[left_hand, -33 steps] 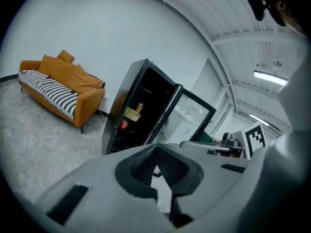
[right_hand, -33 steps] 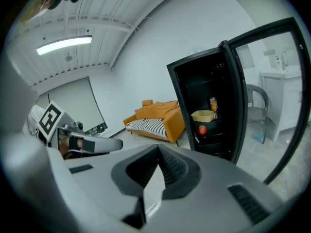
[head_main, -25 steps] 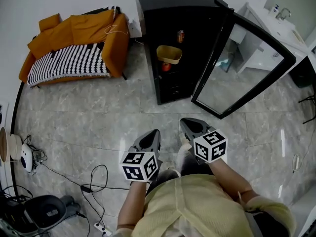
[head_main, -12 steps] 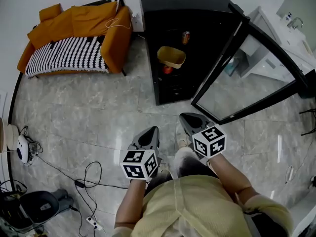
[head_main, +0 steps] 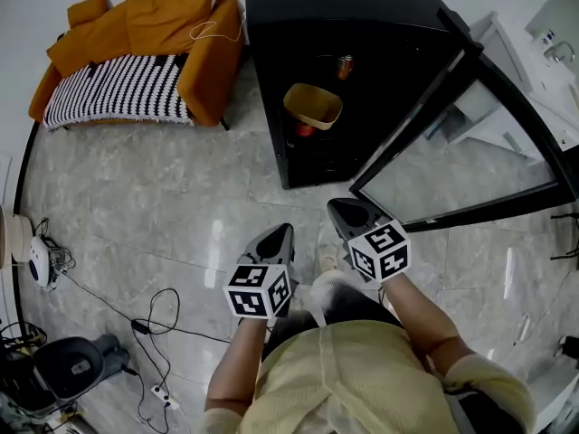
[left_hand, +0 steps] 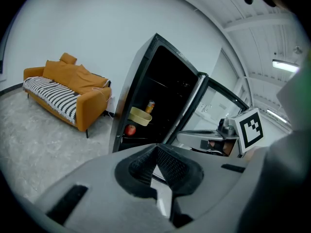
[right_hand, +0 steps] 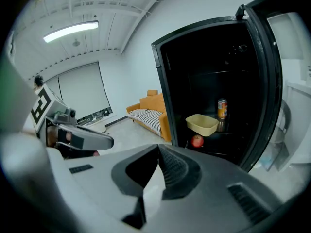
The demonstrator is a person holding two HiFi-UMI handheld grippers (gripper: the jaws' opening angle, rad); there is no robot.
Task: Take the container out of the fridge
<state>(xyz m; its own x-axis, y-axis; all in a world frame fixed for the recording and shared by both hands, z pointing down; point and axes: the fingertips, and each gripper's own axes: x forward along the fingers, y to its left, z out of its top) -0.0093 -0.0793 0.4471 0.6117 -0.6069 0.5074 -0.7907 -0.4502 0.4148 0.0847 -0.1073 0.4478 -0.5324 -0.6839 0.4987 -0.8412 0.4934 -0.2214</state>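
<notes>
A pale yellow container (head_main: 313, 105) sits on a middle shelf of the open black fridge (head_main: 362, 25), with a red apple (head_main: 305, 130) under it and a can (head_main: 345, 66) behind it. Both grippers hang over the floor about a step short of the fridge, side by side. My left gripper (head_main: 282, 235) is shut and empty; its own view shows the container (left_hand: 141, 116) far ahead. My right gripper (head_main: 348, 213) is also shut with nothing in it, and the container (right_hand: 201, 124) lies well beyond its closed tips. The fridge's lower shelves are dark.
The fridge's glass door (head_main: 461, 143) stands swung open to the right, close to my right gripper. An orange sofa (head_main: 136, 52) with a striped blanket is at the back left. Cables and a power strip (head_main: 158, 333) trail over the floor at left. A white sink counter (head_main: 552, 34) stands behind the door.
The view has come nearer to the fridge, which now fills more of the top of the picture. Both grippers stay shut and keep their places in front of the person.
</notes>
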